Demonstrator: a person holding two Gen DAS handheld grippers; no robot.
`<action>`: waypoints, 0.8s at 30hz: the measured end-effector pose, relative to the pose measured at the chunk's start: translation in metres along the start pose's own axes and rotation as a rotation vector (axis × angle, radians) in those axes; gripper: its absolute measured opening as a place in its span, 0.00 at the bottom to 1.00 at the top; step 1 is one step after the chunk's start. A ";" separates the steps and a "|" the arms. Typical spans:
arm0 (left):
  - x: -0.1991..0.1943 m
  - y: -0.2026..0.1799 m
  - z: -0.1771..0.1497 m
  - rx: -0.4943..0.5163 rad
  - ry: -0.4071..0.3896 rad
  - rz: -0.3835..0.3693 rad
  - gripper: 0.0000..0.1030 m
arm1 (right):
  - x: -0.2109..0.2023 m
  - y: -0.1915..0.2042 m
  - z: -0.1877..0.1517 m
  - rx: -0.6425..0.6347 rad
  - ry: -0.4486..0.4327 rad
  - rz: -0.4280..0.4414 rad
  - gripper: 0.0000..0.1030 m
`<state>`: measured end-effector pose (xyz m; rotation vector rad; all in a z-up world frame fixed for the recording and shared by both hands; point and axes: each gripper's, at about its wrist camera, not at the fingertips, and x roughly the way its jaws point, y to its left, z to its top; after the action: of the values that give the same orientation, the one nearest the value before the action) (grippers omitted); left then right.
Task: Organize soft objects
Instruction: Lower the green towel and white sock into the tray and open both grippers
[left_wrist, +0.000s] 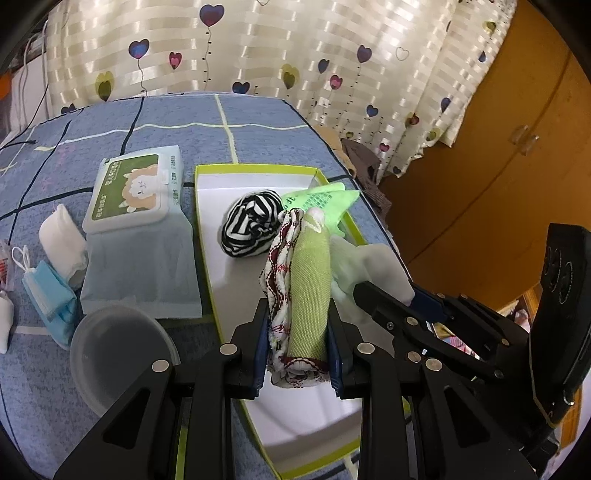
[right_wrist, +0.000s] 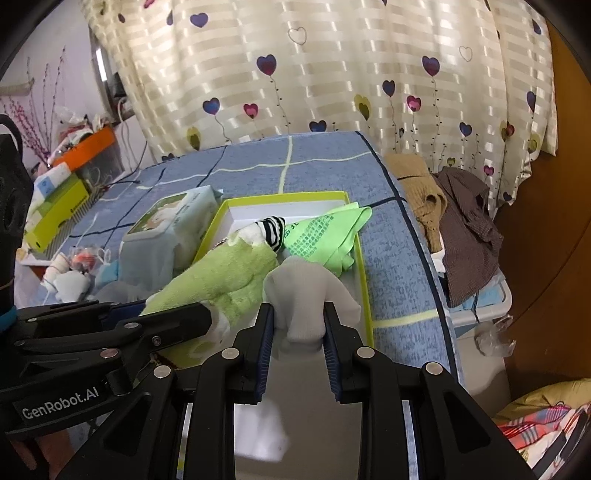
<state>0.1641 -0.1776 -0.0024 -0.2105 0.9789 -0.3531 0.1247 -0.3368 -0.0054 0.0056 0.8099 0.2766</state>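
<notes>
My left gripper (left_wrist: 298, 325) is shut on a rolled green cloth (left_wrist: 309, 280) with a red-and-white patterned edge, held over the yellow-rimmed white box (left_wrist: 255, 170). The roll also shows in the right wrist view (right_wrist: 225, 273). My right gripper (right_wrist: 298, 325) is shut on a white sock (right_wrist: 306, 295), just right of the green roll, above the box (right_wrist: 364, 280). In the box lie a black-and-white striped ball of fabric (left_wrist: 249, 225) and a bright green printed cloth (left_wrist: 321, 201). The right gripper (left_wrist: 391, 295) appears in the left wrist view beside the roll.
On the blue checked bedcover (left_wrist: 184, 122) left of the box lie a wet-wipes pack (left_wrist: 136, 188), a white roll (left_wrist: 62, 240), a blue face mask (left_wrist: 51, 299) and a grey plastic lid (left_wrist: 118, 354). Brown clothes (right_wrist: 465, 229) hang over the bed's right edge. A wooden wardrobe (left_wrist: 498, 166) stands right.
</notes>
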 end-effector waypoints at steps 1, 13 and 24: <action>0.001 0.001 0.001 -0.005 -0.001 0.000 0.27 | 0.002 0.000 0.002 -0.006 -0.002 0.000 0.24; 0.019 0.006 0.007 -0.076 0.025 0.058 0.27 | 0.024 -0.009 0.011 -0.029 0.029 0.000 0.34; 0.004 0.004 0.003 -0.066 -0.012 0.040 0.40 | 0.013 -0.011 0.004 -0.034 0.015 -0.004 0.45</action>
<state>0.1699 -0.1756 -0.0053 -0.2517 0.9827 -0.2829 0.1381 -0.3436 -0.0133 -0.0300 0.8198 0.2873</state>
